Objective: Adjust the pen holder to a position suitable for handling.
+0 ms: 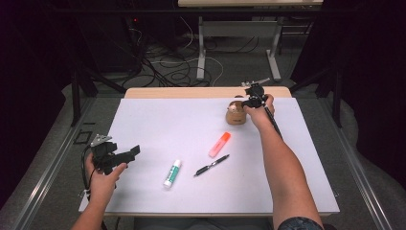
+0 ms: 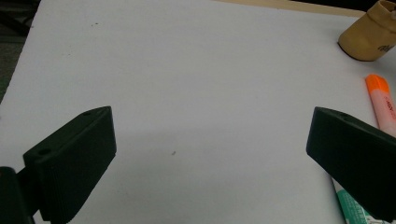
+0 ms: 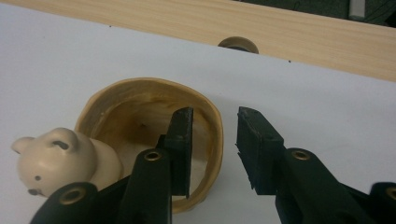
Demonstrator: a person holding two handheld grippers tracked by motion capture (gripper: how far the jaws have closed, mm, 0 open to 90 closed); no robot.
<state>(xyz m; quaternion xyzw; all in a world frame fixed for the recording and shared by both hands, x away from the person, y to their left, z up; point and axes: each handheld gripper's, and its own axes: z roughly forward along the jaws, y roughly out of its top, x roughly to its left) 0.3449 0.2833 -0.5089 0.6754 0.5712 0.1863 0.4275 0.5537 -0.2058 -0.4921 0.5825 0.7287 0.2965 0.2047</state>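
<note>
A tan cup (image 1: 234,116) with a cream bear head (image 3: 51,161) on its side stands at the far right of the white board (image 1: 158,124). My right gripper (image 1: 244,102) is over it, open. In the right gripper view the gripper (image 3: 215,114) straddles the cup's rim (image 3: 217,130), one jaw inside and one outside, with small gaps either side. My left gripper (image 1: 131,154) is held low at the near left, open wide and empty. In the left gripper view the left gripper (image 2: 211,116) looks across bare board towards the cup (image 2: 369,37).
An orange highlighter (image 1: 219,144), a black pen (image 1: 211,165) and a green-and-white glue stick (image 1: 172,173) lie mid-board. The highlighter (image 2: 383,105) and glue stick (image 2: 355,210) sit beside the left gripper's far jaw. A wooden table edge (image 3: 280,32) with a round hole (image 3: 238,44) runs behind the cup.
</note>
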